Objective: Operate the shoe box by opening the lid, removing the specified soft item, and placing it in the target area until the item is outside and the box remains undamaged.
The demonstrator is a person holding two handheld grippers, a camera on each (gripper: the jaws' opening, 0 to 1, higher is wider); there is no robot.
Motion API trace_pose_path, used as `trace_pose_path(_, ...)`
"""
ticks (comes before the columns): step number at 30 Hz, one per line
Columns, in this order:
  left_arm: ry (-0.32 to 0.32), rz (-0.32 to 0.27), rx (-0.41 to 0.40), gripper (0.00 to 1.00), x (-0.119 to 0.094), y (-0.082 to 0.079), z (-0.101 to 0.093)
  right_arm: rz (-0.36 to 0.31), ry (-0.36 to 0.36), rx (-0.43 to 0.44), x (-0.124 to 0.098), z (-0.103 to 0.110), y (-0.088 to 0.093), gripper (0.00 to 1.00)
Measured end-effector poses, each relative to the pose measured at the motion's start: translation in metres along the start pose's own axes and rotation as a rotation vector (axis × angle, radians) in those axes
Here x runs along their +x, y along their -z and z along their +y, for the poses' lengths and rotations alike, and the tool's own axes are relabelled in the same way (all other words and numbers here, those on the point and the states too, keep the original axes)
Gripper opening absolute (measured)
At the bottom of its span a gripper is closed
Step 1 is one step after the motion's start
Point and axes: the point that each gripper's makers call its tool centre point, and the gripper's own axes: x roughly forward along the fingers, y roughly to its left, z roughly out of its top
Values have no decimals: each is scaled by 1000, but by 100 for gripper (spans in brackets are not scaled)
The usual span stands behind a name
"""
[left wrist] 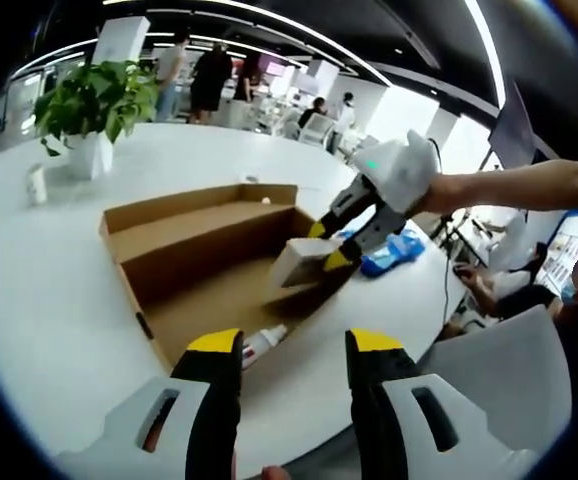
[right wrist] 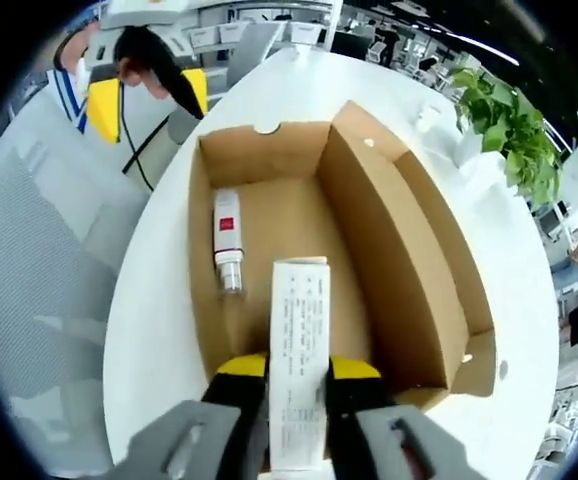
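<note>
Already the box (right wrist: 369, 260) stands open on the white surface (left wrist: 49, 300), its lid folded back on the plant side, so the step in hand looks like the removal. The right gripper (right wrist: 299, 375) is clenched on a pale printed carton (right wrist: 299, 350), which sits between its yellow-tipped jaws and hangs over the box floor at the near end. In the left gripper view that same gripper (left wrist: 331, 245) reaches in over the box's far wall with the carton (left wrist: 304, 262) just above the floor. A small white tube (right wrist: 228, 238) with a red label lies flat on the box floor beside the carton, toward the side wall.

The left gripper (left wrist: 294, 345) hovers just outside the box's near wall, jaws apart and grasping nothing.

Whether the carton is the soft item I cannot tell. The next move, I judge, calls for lifting it straight up clear of the walls, without catching the cardboard, then carrying it out onto the surface beside the box. A blue packet (left wrist: 394, 250) lies on the surface beyond the box.
</note>
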Motion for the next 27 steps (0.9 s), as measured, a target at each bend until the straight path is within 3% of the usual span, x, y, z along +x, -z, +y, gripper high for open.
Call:
trace_pose_path(17,23,13,38,42,14,-12,-20,-52,66,-40,-40,-4,-12,17)
trace_pose_path(27,45,26,66,42,27,-18,-35,-68,106,-47,-63,-9,-7,16)
